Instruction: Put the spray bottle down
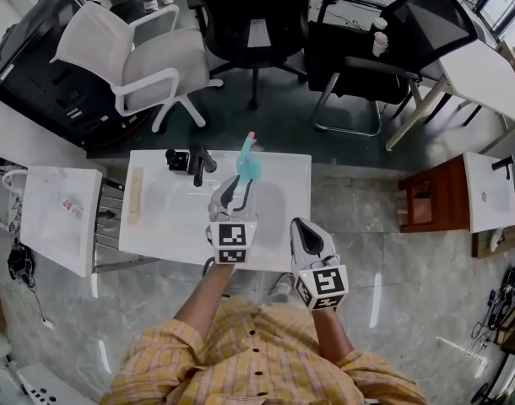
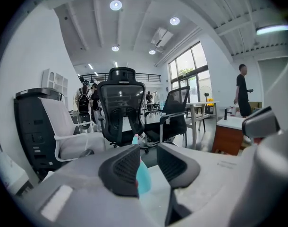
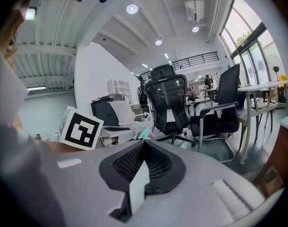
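Note:
A teal spray bottle [image 1: 250, 166] with a pink nozzle stands upright near the far edge of the white table [image 1: 173, 218]. My left gripper [image 1: 235, 194] is just short of it, jaws apart. In the left gripper view the bottle [image 2: 143, 176] shows beyond the gap, partly hidden by the left jaw, and neither pad touches it; the left gripper [image 2: 148, 155] is open. My right gripper [image 1: 302, 226] hangs over the table's near right corner, off to the right of the bottle. Its jaws meet in the right gripper view [image 3: 144, 148], where the bottle [image 3: 145, 133] is small and far.
A black device [image 1: 192, 160] sits on the table left of the bottle and a wooden strip [image 1: 137, 194] lies near the left edge. A white side table [image 1: 59, 213] stands at the left. Office chairs [image 1: 148, 62] stand beyond, and a wooden cabinet [image 1: 428, 201] at the right.

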`<state>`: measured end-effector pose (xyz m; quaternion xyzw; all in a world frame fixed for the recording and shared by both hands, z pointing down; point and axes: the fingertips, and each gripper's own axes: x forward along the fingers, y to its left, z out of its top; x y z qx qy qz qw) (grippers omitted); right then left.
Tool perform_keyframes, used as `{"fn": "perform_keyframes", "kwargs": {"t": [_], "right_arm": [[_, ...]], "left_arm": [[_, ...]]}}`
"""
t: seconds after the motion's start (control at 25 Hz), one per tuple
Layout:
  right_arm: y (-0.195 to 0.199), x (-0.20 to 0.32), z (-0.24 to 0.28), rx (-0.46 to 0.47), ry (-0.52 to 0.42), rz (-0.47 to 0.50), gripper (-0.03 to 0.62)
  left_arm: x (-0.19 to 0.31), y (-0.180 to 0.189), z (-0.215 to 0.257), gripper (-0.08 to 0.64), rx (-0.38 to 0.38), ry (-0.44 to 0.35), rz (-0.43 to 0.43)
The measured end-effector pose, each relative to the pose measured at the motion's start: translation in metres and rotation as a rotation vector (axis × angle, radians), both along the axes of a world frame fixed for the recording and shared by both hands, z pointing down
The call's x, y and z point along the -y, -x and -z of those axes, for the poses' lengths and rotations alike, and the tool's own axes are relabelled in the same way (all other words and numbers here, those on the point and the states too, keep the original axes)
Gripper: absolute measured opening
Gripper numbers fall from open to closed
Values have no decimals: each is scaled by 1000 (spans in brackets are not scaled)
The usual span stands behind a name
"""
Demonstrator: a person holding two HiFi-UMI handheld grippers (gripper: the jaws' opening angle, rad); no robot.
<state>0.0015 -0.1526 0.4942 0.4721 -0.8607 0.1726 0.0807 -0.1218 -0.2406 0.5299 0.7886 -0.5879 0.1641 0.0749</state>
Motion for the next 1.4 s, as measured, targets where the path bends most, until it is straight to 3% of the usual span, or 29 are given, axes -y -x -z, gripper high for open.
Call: {"fn": "perform_keyframes", "kwargs": {"t": [0.36,1.4], "right_arm": [[-7,-13,16,11,-44,21,0],[-33,-71,41,8,-126,81,0]], "left_arm": [[-42,-2,19,0,-14,-16,55],[-151,-42,74,0,-69,-126,76]]}}
